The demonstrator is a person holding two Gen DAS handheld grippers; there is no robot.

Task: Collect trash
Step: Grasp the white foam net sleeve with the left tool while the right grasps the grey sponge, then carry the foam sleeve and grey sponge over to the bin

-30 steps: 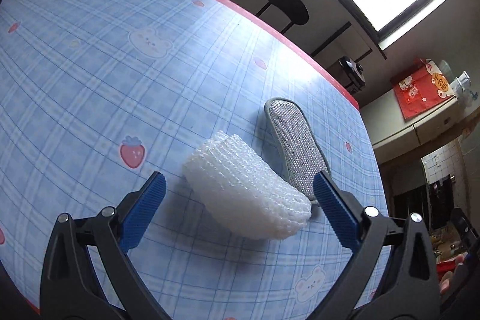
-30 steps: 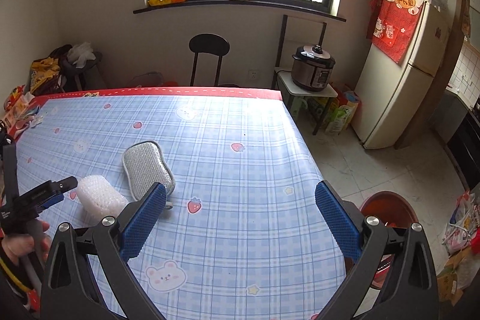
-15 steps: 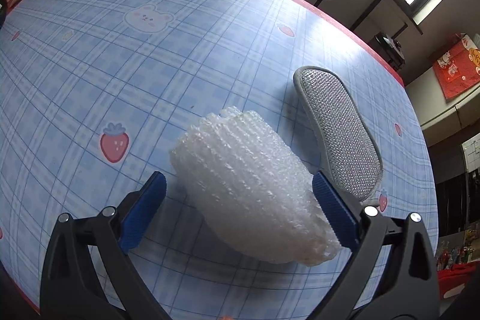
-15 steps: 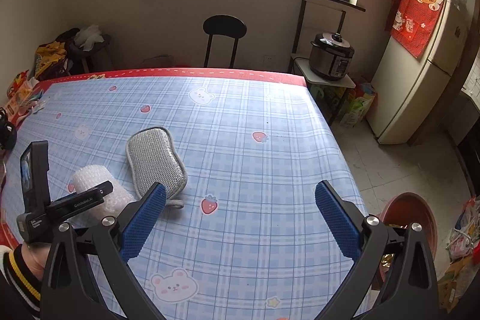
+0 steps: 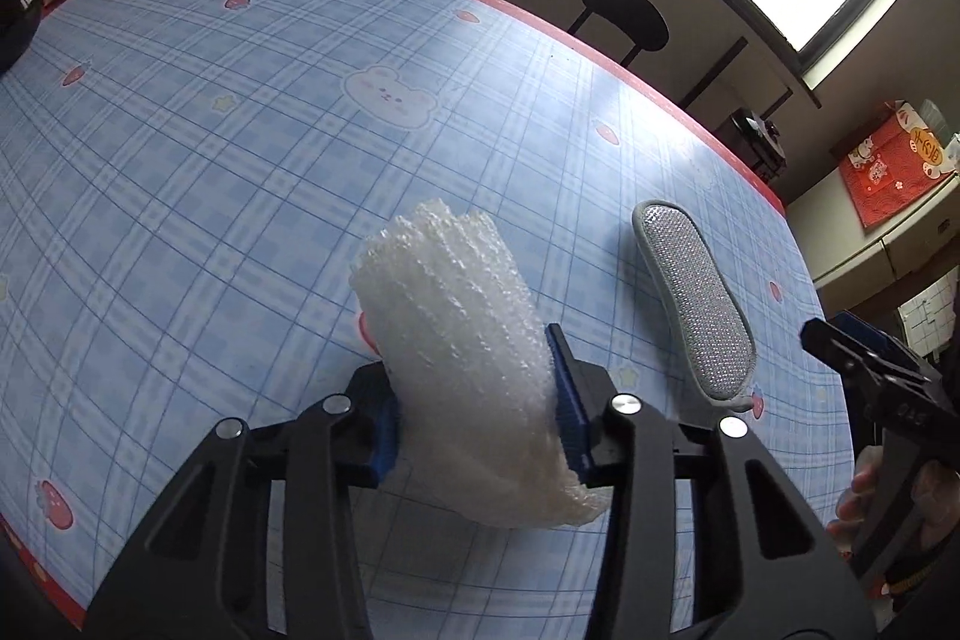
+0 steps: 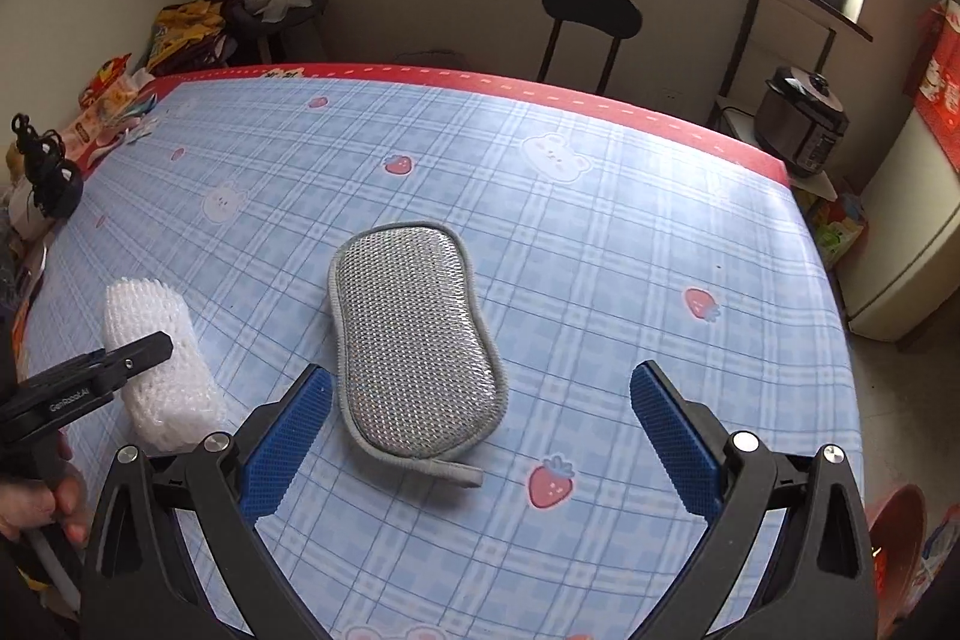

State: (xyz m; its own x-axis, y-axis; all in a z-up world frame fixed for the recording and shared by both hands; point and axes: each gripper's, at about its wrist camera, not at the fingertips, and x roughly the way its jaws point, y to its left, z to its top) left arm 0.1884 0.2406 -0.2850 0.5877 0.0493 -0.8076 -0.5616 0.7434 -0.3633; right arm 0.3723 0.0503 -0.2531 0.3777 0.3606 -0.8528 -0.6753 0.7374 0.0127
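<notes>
My left gripper (image 5: 474,400) is shut on a white foam net sleeve (image 5: 462,340) and holds it just over the blue checked tablecloth (image 5: 210,148); it also shows in the right wrist view (image 6: 162,358). A grey and silver scrub pad (image 6: 414,340) lies flat in mid-table, to the right of the sleeve (image 5: 696,298). My right gripper (image 6: 480,430) is open and empty, its blue pads on either side of the pad's near end and a little above it.
A red bin (image 6: 900,526) stands on the floor off the table's right edge. A black chair (image 6: 591,10) stands behind the far edge. Snack bags and clutter (image 6: 114,100) sit at the far left corner. A rice cooker (image 6: 804,118) and fridge are at the right.
My left gripper has closed on the foam sleeve and tipped it up off the cloth. My right gripper has come forward and down over the scrub pad.
</notes>
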